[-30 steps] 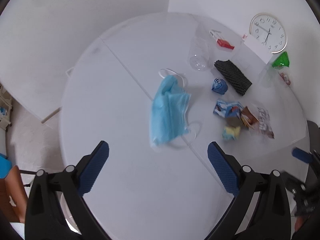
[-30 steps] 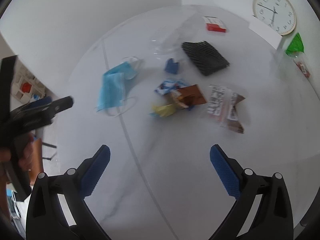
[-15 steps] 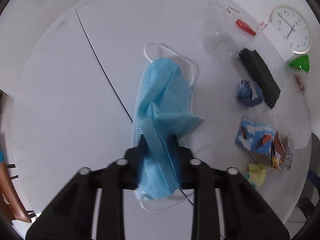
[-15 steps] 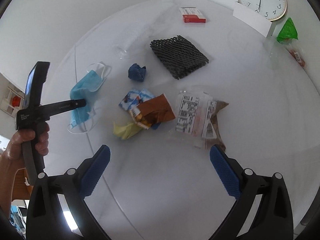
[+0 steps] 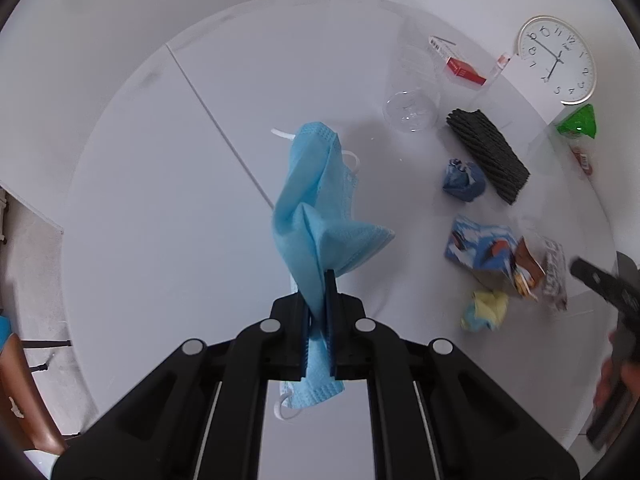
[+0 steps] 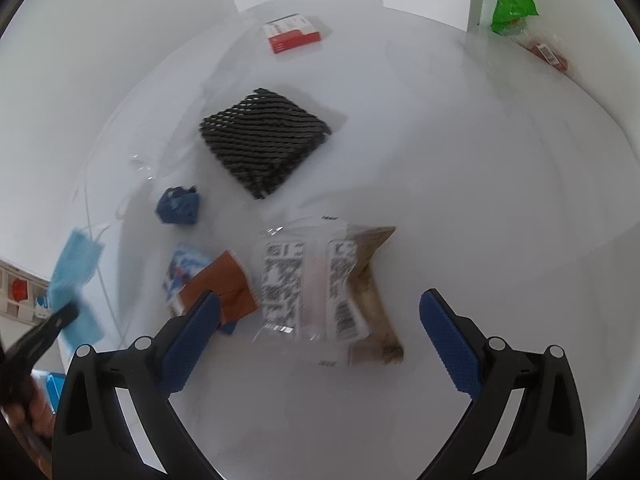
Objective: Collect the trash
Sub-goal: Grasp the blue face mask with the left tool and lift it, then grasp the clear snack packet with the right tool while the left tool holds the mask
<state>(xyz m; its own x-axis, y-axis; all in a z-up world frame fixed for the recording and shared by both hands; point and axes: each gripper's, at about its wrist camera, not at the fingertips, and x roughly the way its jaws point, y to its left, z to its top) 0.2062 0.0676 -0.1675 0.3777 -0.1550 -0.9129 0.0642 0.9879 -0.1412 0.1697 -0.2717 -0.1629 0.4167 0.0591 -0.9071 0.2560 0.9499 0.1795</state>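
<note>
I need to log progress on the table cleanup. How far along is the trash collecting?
Done: nothing looks collected yet. In hand: the left gripper is shut on the blue mask. Left: the open right gripper hovers over the clear wrapper; black netting, blue wad and red box remain.

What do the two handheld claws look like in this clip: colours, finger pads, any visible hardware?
Both match: the left claw and right claw have black angular plastic linkage arms with round silver pivot pins, and fingers faced with dark blue, finely textured pads. No cables or readable markings show.
</note>
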